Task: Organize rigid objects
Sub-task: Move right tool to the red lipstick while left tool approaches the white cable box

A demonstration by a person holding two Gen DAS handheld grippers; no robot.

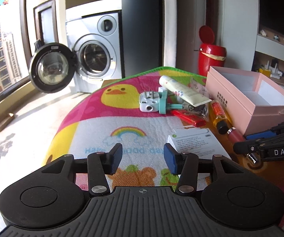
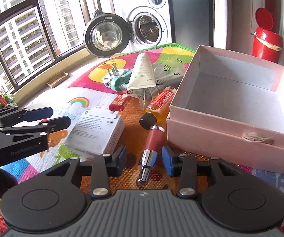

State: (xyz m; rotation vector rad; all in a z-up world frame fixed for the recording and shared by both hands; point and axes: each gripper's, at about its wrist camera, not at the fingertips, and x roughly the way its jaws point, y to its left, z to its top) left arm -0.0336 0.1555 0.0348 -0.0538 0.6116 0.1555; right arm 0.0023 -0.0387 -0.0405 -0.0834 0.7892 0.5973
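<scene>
In the right wrist view my right gripper (image 2: pixel 144 158) is open, low over the mat. A dark-pink tube with a silver end (image 2: pixel 151 148) lies between its blue pads, with a gap on the left side. Just to the right stands the open pink box (image 2: pixel 211 136), which is empty. My left gripper (image 1: pixel 143 158) is open and holds nothing. A white carton (image 1: pixel 197 144) lies by its right pad. Behind are an amber bottle (image 2: pixel 159 102), a red flat case (image 2: pixel 119 103), a cream tube (image 2: pixel 143 73) and a white plug (image 1: pixel 149 103).
Everything rests on a bright cartoon mat (image 1: pixel 122 130). A crinkled plastic bag (image 2: pixel 165 75) lies under the cream tube. Beyond the mat a washing machine (image 1: pixel 94 55) has its door (image 1: pixel 49 67) swung open. A red bin (image 1: pixel 212 57) stands behind the box.
</scene>
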